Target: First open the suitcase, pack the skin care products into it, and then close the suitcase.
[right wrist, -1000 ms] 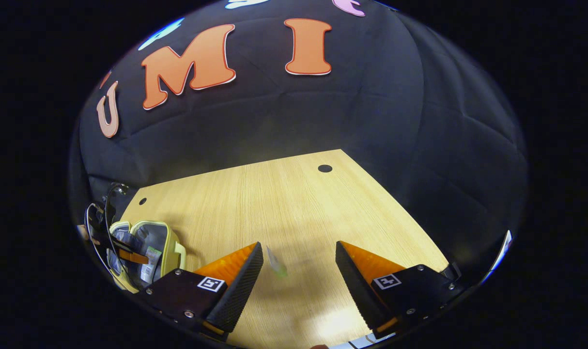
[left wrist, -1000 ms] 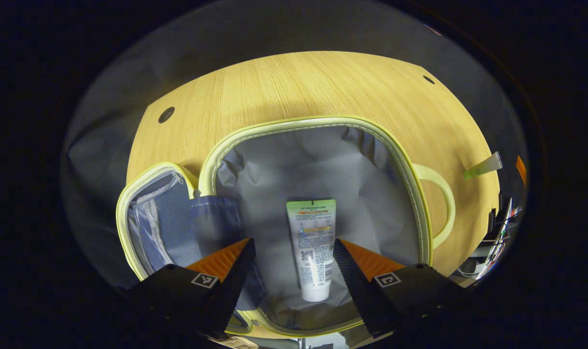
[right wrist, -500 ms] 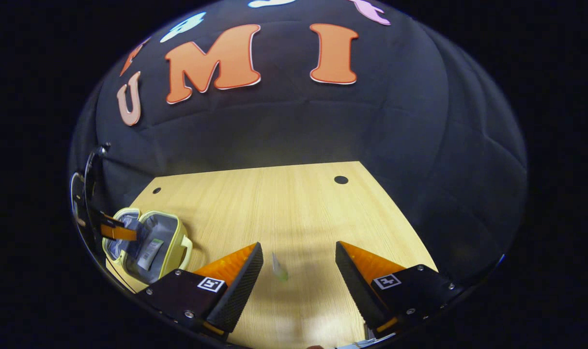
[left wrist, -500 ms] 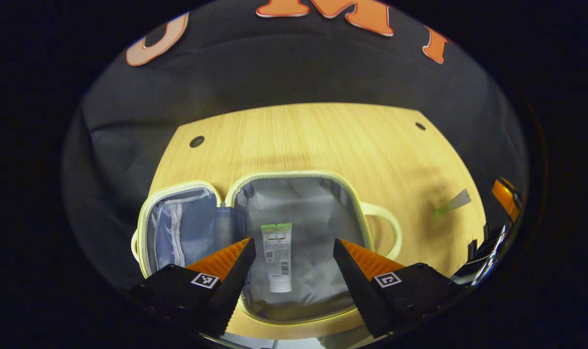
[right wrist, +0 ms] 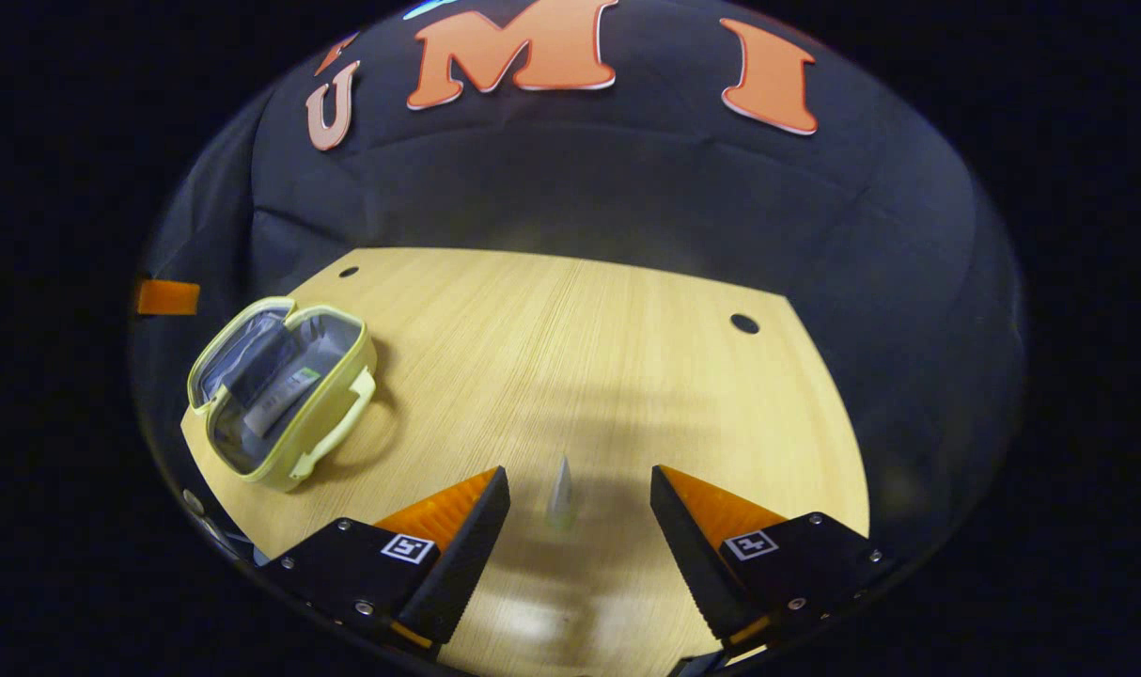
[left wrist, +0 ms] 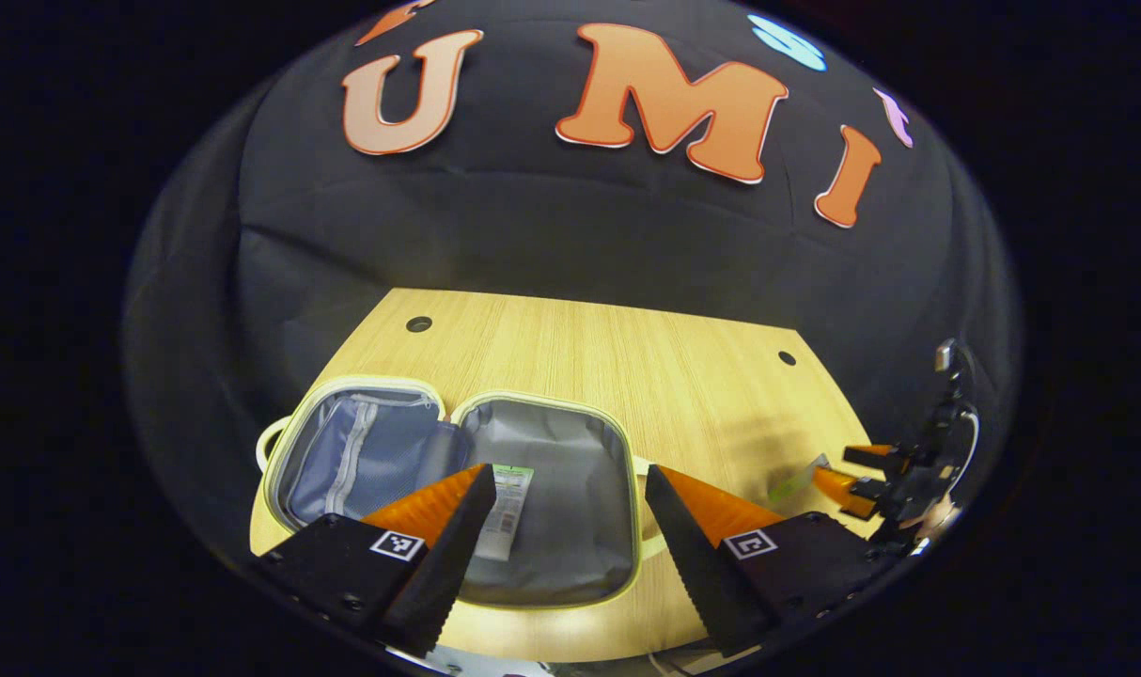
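Observation:
A small pale-yellow suitcase [left wrist: 617, 442] lies open on the wooden table [left wrist: 627, 348], its grey-lined half holding a white tube with a green end [left wrist: 507, 503]. My left gripper [left wrist: 566, 536] hovers open above the case's near side. In the right gripper view the same suitcase [right wrist: 340, 404] sits far left with the tube [right wrist: 279, 402] inside. A second small tube [right wrist: 560, 491] lies on the table between the fingers of my open right gripper [right wrist: 580, 545]. In the left gripper view that tube [left wrist: 796, 480] lies at the right, just before the right gripper [left wrist: 862, 470].
The table's far edge meets the black cloth wall [right wrist: 580, 197]. Round holes [right wrist: 744, 323] mark the tabletop near its back corners. The suitcase's lid half has a blue mesh pocket [left wrist: 368, 451]. A hand [left wrist: 937, 512] holds the right gripper at the far right.
My left gripper has lifted and drawn back from the suitcase, leaving the white tube inside. The right gripper has shifted so the small tube sits centred between its fingers.

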